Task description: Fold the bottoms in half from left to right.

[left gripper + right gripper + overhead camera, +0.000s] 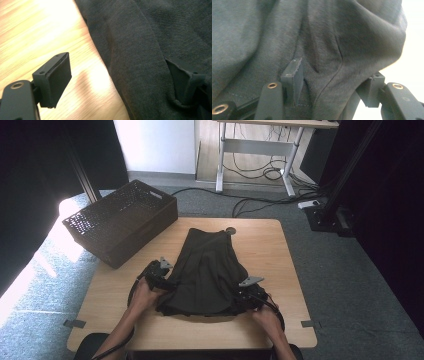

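A: High view: the dark garment (pixel 207 270) lies flat in the middle of the wooden table (pixel 260 245), narrow end at twelve o'clock, wide hem at six. The left gripper (pixel 167 284) sits at its nine o'clock edge, the right gripper (pixel 240 296) at its four o'clock corner.

B: And the left one's jaws?

A: In the left gripper view they stand wide apart; one pad (pixel 58 80) hangs over bare wood, the other rests on top of the cloth (pixel 140 50), a fold edge lying between them, unpinched.

B: The right?

A: In the right gripper view its jaws stand partly apart around a bunched hem of the fabric (pixel 319 50); whether the pads press it cannot be told. A woven basket (pixel 120 220) stands at ten o'clock, well apart.
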Action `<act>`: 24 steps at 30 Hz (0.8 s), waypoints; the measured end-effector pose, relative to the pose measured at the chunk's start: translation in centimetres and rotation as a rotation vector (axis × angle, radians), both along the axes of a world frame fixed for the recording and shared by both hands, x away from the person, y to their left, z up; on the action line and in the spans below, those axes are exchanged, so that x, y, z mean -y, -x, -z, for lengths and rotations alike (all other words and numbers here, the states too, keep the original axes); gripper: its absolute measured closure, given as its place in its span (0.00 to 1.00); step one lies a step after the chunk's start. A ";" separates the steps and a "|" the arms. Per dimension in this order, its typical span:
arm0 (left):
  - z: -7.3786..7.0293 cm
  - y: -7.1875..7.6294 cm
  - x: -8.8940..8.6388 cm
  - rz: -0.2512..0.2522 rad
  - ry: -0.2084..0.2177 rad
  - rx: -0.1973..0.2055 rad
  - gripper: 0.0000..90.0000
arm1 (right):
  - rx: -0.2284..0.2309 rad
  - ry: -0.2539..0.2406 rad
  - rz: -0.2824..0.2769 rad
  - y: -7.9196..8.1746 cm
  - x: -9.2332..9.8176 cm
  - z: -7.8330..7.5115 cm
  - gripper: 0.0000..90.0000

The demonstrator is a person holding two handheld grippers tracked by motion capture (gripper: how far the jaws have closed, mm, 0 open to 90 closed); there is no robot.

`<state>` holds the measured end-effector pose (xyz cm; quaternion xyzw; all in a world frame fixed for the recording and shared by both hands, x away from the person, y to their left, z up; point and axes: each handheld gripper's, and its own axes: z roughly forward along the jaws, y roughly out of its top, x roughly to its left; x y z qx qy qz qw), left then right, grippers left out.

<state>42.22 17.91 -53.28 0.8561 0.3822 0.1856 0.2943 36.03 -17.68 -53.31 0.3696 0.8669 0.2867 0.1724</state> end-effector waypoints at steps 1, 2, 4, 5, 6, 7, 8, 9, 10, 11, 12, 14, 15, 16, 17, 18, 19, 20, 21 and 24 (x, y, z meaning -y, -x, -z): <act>0.0 0.0 0.0 0.001 0.005 -0.002 0.16 | -0.004 -0.003 -0.001 0.0 -0.1 0.0 0.48; 0.1 0.1 0.0 0.001 0.011 0.003 0.17 | -0.005 -0.005 0.000 0.0 -0.1 0.0 0.47; 0.0 0.3 0.0 0.009 0.014 0.012 0.18 | -0.013 -0.024 0.007 -0.1 0.2 0.1 0.45; -0.1 0.4 0.0 0.008 0.028 0.013 0.19 | -0.015 -0.029 0.009 -0.1 0.2 0.1 0.44; -0.3 0.5 -0.1 0.005 0.039 0.014 0.20 | -0.019 -0.030 0.009 -0.1 0.3 0.1 0.42; -0.6 0.8 -0.1 0.005 0.048 0.019 0.20 | -0.021 -0.025 0.012 -0.1 0.3 0.0 0.40; -1.0 1.1 -0.3 0.016 0.062 0.017 0.19 | -0.022 -0.016 0.015 -0.1 0.4 -0.1 0.37; -1.4 1.4 -0.4 0.026 0.080 0.011 0.18 | -0.021 -0.016 0.017 0.0 0.4 -0.2 0.34; -1.7 1.7 -0.5 0.033 0.091 0.010 0.16 | -0.023 -0.022 0.019 0.0 0.5 -0.4 0.32; -2.2 2.3 -0.8 0.044 0.107 0.013 0.15 | -0.024 -0.032 0.023 0.0 0.6 -0.5 0.30; -2.5 2.6 -0.9 0.050 0.115 0.018 0.15 | -0.022 -0.049 0.025 0.0 0.8 -0.8 0.28; -3.3 3.7 -1.5 0.067 0.128 0.029 0.13 | -0.017 -0.075 0.030 0.1 0.9 -1.4 0.23; -3.6 4.1 -1.9 0.070 0.129 0.033 0.12 | -0.011 -0.085 0.028 0.3 1.0 -1.8 0.21; -3.9 4.5 -2.4 0.070 0.129 0.040 0.12 | -0.002 -0.095 0.026 0.4 1.1 -2.1 0.18; -4.1 4.9 -2.9 0.068 0.126 0.044 0.12 | 0.007 -0.104 0.027 0.5 1.2 -2.5 0.17; -4.2 5.2 -3.4 0.059 0.121 0.049 0.10 | 0.013 -0.113 0.030 0.6 1.4 -2.8 0.16; -4.3 5.4 -4.0 0.045 0.116 0.053 0.09 | 0.020 -0.123 0.032 0.7 1.6 -3.1 0.15; -4.3 5.7 -4.7 0.035 0.116 0.055 0.08 | 0.031 -0.131 0.037 0.8 1.9 -3.5 0.15; -4.2 5.8 -5.4 0.023 0.121 0.054 0.08 | 0.042 -0.137 0.046 0.9 2.2 -3.8 0.14; -3.6 6.1 -7.4 -0.025 0.122 0.055 0.07 | 0.072 -0.148 0.101 1.1 3.8 -4.5 0.06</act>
